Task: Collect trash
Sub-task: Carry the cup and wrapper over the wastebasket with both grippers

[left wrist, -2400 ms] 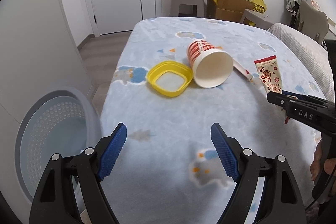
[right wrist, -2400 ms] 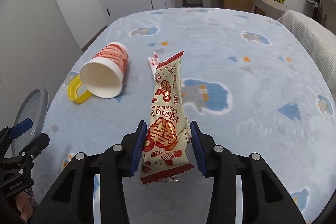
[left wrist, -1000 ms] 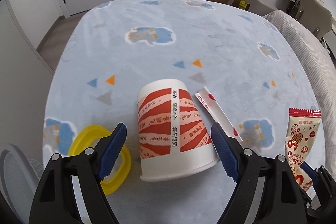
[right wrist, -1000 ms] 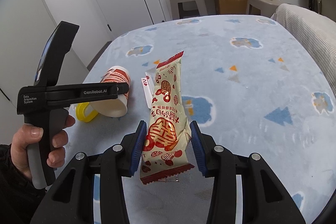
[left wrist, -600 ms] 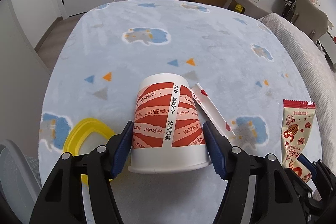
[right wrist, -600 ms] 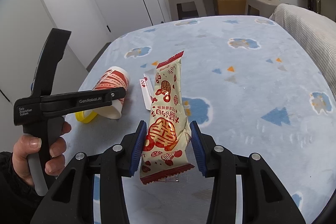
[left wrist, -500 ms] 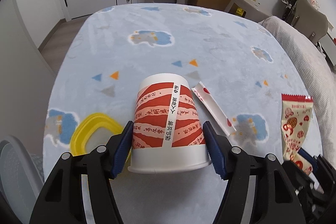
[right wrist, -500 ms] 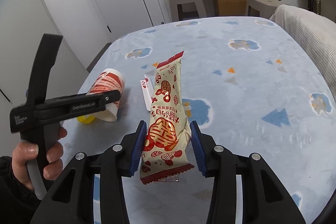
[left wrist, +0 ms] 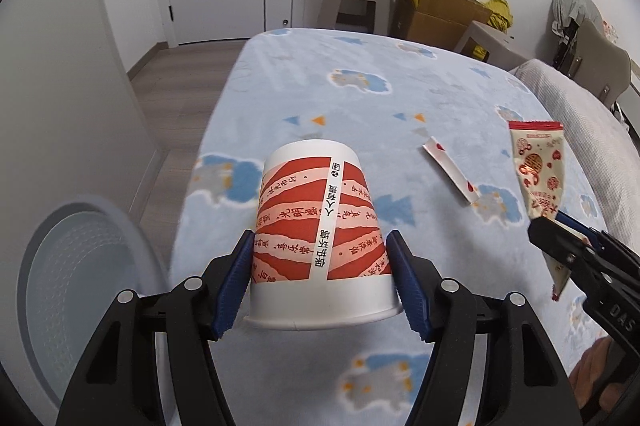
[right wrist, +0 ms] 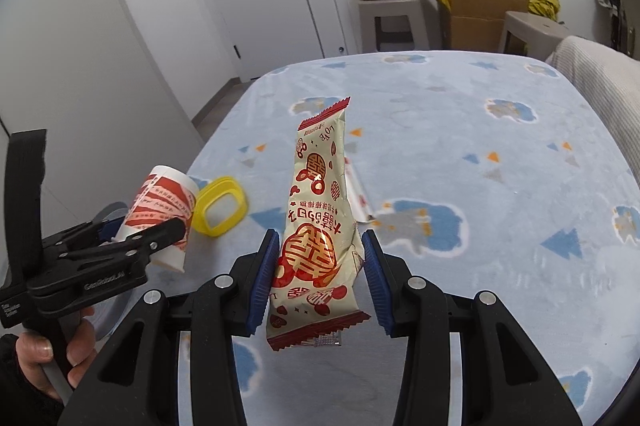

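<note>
1. The left gripper [left wrist: 322,278] clamps the cup [left wrist: 318,238], lifted off the bed [left wrist: 400,98] near the bin [left wrist: 80,290]; the right gripper [right wrist: 318,276] pinches the wrapper [right wrist: 320,226] in mid-air.
2. Risks, as I judge them: the tapered cup could slip from the pads or crush; the limp wrapper could snag the bin's rim. A sachet [left wrist: 450,172] and yellow lid [right wrist: 220,212] lie uncollected.
3. Writing: "LOVE" on the wrapper, "GenRobot.AI" on the left gripper, "DAS" on the right; the cup's Chinese print is unclear.

Left gripper [left wrist: 322,278] now clamps the paper cup [left wrist: 320,238], lifted off the blanket [left wrist: 440,98] and carried left toward the trash bin [left wrist: 80,290]; yellow lid [right wrist: 220,212] left behind.
</note>
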Demonstrator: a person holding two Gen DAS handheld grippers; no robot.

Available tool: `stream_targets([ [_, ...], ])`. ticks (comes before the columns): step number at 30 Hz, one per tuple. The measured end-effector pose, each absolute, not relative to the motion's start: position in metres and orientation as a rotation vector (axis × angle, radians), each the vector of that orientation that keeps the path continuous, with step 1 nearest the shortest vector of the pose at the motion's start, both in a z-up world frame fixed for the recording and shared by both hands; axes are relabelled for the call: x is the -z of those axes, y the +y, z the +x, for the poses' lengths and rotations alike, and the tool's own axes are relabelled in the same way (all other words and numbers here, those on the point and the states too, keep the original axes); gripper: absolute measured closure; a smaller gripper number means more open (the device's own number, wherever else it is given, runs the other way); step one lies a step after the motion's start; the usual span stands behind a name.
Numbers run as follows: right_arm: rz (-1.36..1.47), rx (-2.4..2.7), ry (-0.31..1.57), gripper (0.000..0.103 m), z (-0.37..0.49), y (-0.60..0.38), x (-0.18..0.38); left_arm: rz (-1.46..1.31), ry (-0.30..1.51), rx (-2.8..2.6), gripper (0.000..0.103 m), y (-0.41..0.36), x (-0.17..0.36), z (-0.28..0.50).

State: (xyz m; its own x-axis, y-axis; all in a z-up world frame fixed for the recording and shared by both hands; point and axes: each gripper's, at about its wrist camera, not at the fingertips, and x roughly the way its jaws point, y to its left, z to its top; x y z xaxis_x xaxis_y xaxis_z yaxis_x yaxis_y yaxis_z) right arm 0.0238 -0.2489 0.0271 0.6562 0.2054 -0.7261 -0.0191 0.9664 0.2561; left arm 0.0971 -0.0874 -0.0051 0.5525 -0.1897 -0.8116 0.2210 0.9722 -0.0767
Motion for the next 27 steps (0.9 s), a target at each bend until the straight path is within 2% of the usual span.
stream_targets([
  [27, 0.126, -0.406, 0.832, 0.061, 0.032, -0.059, -0.053, -0.099, 0.840, 0.003, 0.039, 0.123, -0.023, 0.027],
])
